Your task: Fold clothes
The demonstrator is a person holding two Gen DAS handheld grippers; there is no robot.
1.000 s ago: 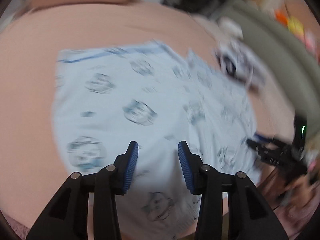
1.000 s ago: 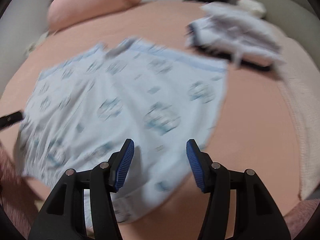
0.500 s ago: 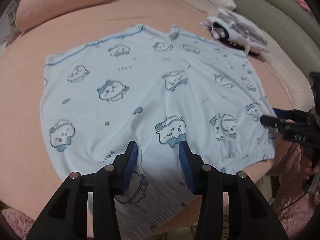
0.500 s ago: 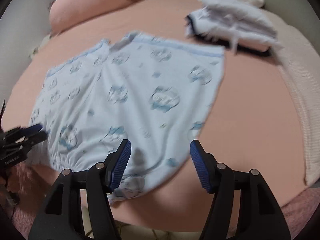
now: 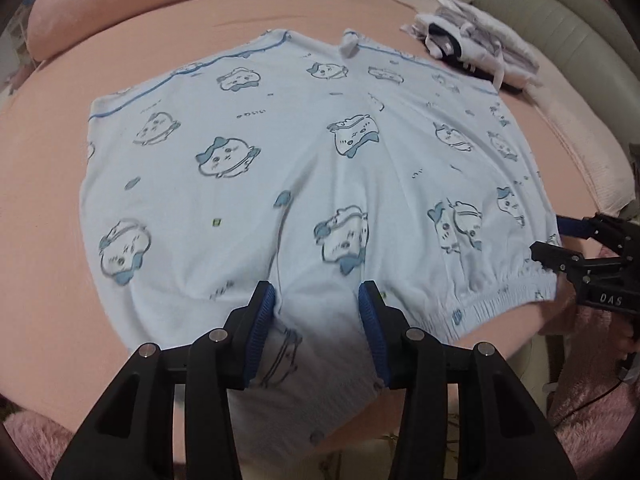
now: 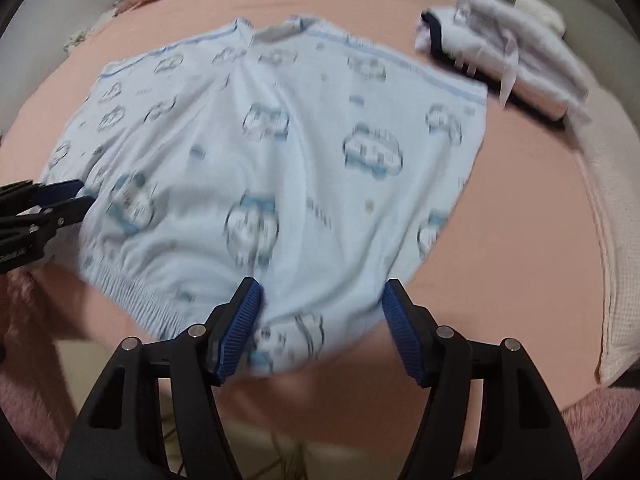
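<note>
Light blue shorts (image 5: 304,168) printed with cartoon faces lie spread flat on the pink bed (image 5: 48,208), elastic waistband toward me and hanging a little over the front edge. They also show in the right wrist view (image 6: 288,152). My left gripper (image 5: 318,300) is open, its fingers hovering over the waistband at the left half. My right gripper (image 6: 320,296) is open over the waistband at the right half. The right gripper shows in the left wrist view (image 5: 560,244) at the shorts' right corner; the left gripper shows in the right wrist view (image 6: 60,204).
A pile of folded white and dark clothes (image 5: 476,48) lies at the bed's far right, also in the right wrist view (image 6: 508,60). A pink pillow (image 5: 112,4) is at the far left. A cream blanket (image 6: 608,216) runs along the right side. Pink fuzzy rug (image 5: 592,400) below.
Both grippers have dropped lower and nearer the shorts' waistband. The shorts have settled flat; the right gripper has opened wider.
</note>
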